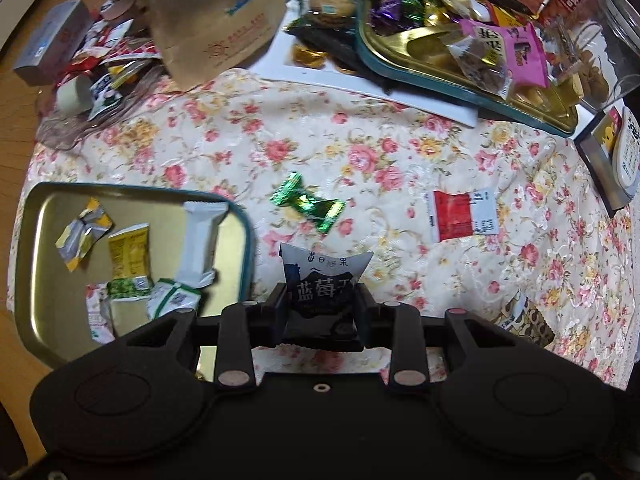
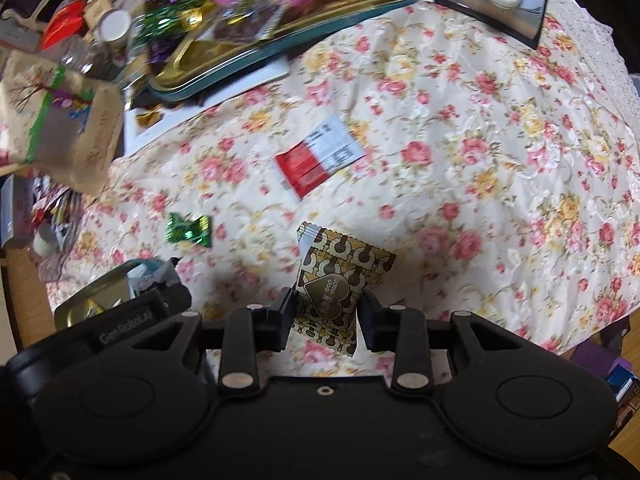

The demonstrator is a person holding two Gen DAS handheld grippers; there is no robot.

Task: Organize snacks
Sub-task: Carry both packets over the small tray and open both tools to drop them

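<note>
My left gripper [image 1: 320, 306] is shut on a dark blue and white blueberry snack packet [image 1: 325, 280], held above the floral cloth just right of a gold tray [image 1: 48, 264] that holds several wrapped snacks. My right gripper [image 2: 325, 310] is shut on a brown and gold patterned packet [image 2: 334, 280], also lifted over the cloth. A green foil candy [image 1: 308, 203] [image 2: 188, 230] and a red and white sachet [image 1: 464, 215] [image 2: 318, 156] lie loose on the cloth ahead. The left gripper's body [image 2: 132, 320] shows at the lower left of the right wrist view.
A second gold tray [image 1: 460, 88] heaped with sweets sits at the back on a white board [image 1: 376, 94]. A paper bag [image 1: 216, 24] and a pile of wrappers [image 1: 100, 68] crowd the back left. A remote on a book [image 1: 616, 152] lies at the right edge.
</note>
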